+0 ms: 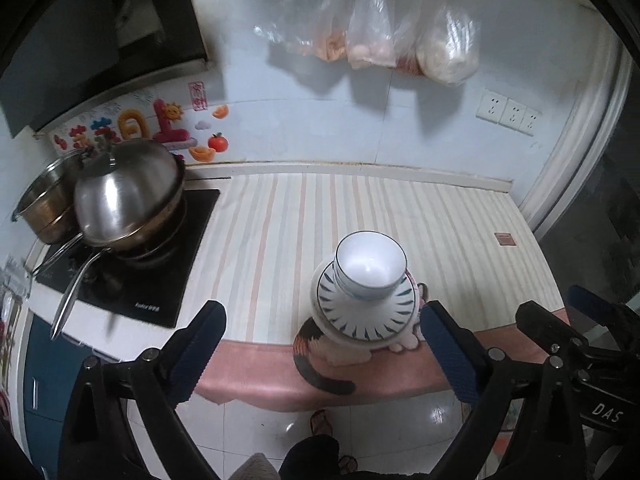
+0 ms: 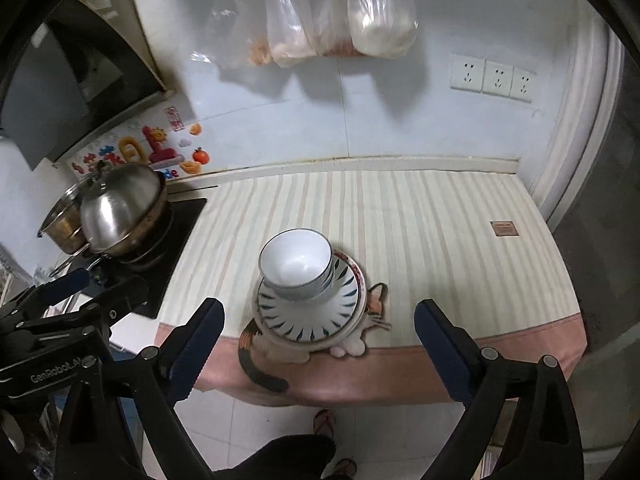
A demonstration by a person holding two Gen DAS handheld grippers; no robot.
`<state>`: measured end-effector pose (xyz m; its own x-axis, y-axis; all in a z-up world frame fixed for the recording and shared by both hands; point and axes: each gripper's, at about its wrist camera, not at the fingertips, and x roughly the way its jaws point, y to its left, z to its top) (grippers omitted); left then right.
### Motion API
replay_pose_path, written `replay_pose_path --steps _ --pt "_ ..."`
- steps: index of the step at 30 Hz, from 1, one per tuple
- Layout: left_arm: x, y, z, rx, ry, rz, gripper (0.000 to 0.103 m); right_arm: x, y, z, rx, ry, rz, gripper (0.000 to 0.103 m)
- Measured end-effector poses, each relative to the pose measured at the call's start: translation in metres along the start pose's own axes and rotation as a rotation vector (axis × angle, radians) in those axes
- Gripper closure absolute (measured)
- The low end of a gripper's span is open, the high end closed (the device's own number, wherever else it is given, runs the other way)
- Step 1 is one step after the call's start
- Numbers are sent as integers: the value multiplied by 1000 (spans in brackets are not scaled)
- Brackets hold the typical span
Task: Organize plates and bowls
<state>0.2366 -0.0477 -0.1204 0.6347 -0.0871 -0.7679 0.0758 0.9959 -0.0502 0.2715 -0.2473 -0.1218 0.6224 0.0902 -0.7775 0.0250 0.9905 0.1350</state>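
Note:
A stack of white bowls with a thin blue rim (image 1: 370,270) (image 2: 298,266) sits on a stack of plates, the top one with blue dashes (image 1: 368,316) (image 2: 308,318). The stack stands on a cat-shaped mat (image 1: 320,360) (image 2: 260,356) at the counter's front edge. My left gripper (image 1: 324,320) is open and empty, held back from the stack above the edge. My right gripper (image 2: 320,320) is open and empty too, its fingers either side of the stack but nearer the camera. The right gripper shows in the left view (image 1: 560,320); the left gripper shows in the right view (image 2: 80,292).
A striped cloth with a pink hem (image 1: 400,216) (image 2: 420,220) covers the counter. A black hob (image 1: 132,276) at the left carries a steel wok with a lid (image 1: 128,192) (image 2: 120,208) and a pot (image 1: 44,204). Plastic bags (image 1: 400,36) hang on the wall; sockets (image 2: 492,76) are at right.

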Motion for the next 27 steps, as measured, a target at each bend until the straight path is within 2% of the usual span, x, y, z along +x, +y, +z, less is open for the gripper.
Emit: replay_pose_path --steps 8,13,19,27 --pt "-88 -5 -42 -27 -102 29 1 -96 10 -52 -36 -94 18 4" --pt "-121 -8 -62 -20 -120 30 1 -148 14 -82 -49 -157 3 3" --pt "-142 -11 -77 2 -140 28 1 -176 11 -101 -33 -181 -16 3" --pt "-152 -12 -83 16 -156 32 1 -186 9 -107 -18 -191 -34 3"
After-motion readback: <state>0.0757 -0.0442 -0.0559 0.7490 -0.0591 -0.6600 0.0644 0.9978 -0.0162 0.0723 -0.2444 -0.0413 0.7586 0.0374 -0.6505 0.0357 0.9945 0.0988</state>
